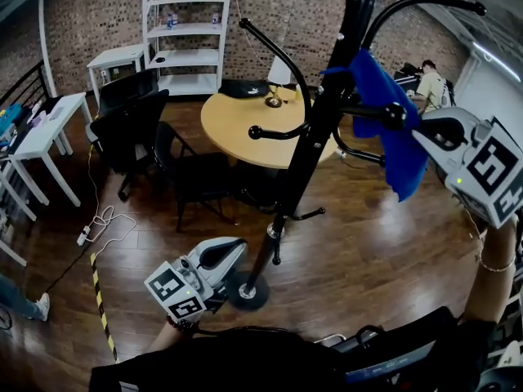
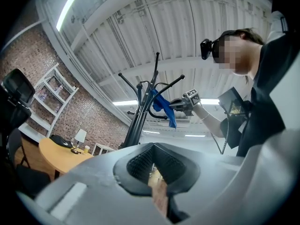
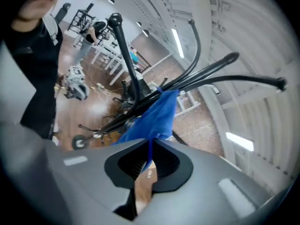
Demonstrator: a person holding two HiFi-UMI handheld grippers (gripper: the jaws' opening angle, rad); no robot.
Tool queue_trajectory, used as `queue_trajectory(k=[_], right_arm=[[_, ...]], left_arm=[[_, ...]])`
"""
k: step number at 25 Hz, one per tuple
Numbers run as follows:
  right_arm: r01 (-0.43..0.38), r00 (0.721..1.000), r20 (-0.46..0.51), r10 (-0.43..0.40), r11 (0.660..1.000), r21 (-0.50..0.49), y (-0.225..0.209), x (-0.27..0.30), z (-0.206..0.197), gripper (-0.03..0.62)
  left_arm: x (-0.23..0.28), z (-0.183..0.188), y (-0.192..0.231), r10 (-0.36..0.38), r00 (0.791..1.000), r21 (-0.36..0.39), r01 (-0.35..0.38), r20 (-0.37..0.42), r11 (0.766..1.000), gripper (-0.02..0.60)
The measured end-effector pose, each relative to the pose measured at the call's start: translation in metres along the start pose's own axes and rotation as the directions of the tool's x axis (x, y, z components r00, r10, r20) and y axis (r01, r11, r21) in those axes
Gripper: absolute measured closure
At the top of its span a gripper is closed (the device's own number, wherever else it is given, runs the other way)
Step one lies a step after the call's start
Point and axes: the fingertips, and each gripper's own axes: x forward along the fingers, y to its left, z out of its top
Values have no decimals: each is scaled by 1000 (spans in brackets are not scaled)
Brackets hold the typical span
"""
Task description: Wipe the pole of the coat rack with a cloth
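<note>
Cloth (image 1: 384,113) was clamped in your right gripper (image 3: 149,165), 3 o'clock of pole (image 1: 323,125) | left gripper (image 2: 157,172) closed, empty, 7 o'clock | you likely needed it wrapped, steady strokes downward.

A round wooden bench (image 1: 237,129) carries a black bag (image 1: 243,88) and a small lamp (image 1: 276,76). A black office chair (image 1: 131,125) and a plain black chair (image 1: 192,174) stand beside it on the dark wooden floor (image 1: 368,243). White shelving (image 1: 188,31) stands against the brick wall (image 1: 90,15). A white power strip (image 1: 83,235) lies near yellow-black floor tape (image 1: 101,305).
</note>
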Motion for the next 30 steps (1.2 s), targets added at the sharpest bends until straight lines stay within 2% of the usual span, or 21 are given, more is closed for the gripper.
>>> queue_trajectory(k=[1, 2, 3, 4, 6, 8, 10, 12, 13, 14, 15, 16, 18, 21, 24, 26, 27, 28, 29, 30], right_arm=[[108, 993, 39, -108, 994, 2, -16, -7, 4, 572], [219, 970, 99, -220, 975, 25, -33, -14, 12, 572], [317, 931, 167, -324, 946, 64, -49, -21, 21, 572], [403, 879, 230, -418, 908, 111, -65, -29, 33, 572], [554, 745, 317, -586, 809, 194, -96, -50, 54, 574], [675, 582, 370, -724, 684, 277, -126, -80, 70, 574], [744, 410, 393, -823, 551, 378, -152, -116, 80, 574], [774, 257, 373, -891, 421, 474, -173, -148, 76, 574], [775, 198, 348, -917, 363, 517, -180, -159, 70, 574], [770, 157, 320, -934, 319, 553, -186, -166, 63, 574], [763, 133, 299, -945, 290, 577, -190, -171, 55, 574], [759, 122, 285, -951, 274, 590, -192, -174, 48, 574], [768, 114, 274, -955, 259, 586, -194, -174, 37, 574], [789, 110, 280, -954, 255, 559, -199, -160, 31, 574], [773, 68, 310, -948, 247, 585, -199, -155, 32, 576], [758, 51, 342, -938, 259, 599, -193, -155, 39, 576], [760, 53, 365, -930, 274, 590, -187, -153, 45, 576], [768, 69, 391, -918, 299, 566, -181, -148, 53, 576], [779, 102, 419, -902, 334, 531, -174, -139, 64, 576], [787, 146, 444, -884, 376, 489, -169, -128, 76, 576]], left_arm=[[1, 1, 1, -1, 1000, 1, 1, 0, 1000, 588], [2, 3, 3, -2, 1000, 5, 2, -1, 1000, 588], [4, 5, 4, -4, 1000, 10, 4, -2, 1000, 588], [6, 6, 4, -7, 1000, 14, 7, -2, 1000, 588], [7, 8, 3, -10, 1000, 19, 10, -1, 1000, 588], [5, 9, 1, -11, 1000, 24, 11, -5, 1000, 588], [3, 7, -1, -13, 1000, 27, 13, -13, 1000, 588], [-2, 5, 1, -3, 1000, 23, 4, -17, 1000, 588], [-6, 5, 3, 8, 1000, 19, -8, -17, 1000, 588], [-10, 5, 5, 20, 1000, 16, -20, -14, 1000, 588], [-14, 6, 7, 31, 999, 15, -30, -9, 999, 588], [-17, 8, 8, 38, 999, 14, -38, -4, 999, 588], [-23, 13, 11, 49, 999, 13, -49, 6, 999, 588], [-29, 19, 13, 62, 998, 17, -63, 14, 998, 588], [-32, 19, 13, 82, 996, 25, -82, 18, 996, 588], [-34, 18, 13, 95, 995, 27, -95, 18, 995, 588], [-37, 18, 13, 102, 995, 28, -103, 19, 994, 588], [-39, 20, 14, 111, 994, 29, -112, 19, 993, 588], [-41, 23, 15, 119, 993, 29, -120, 20, 992, 588], [-43, 24, 16, 126, 992, 27, -126, 22, 992, 588]])
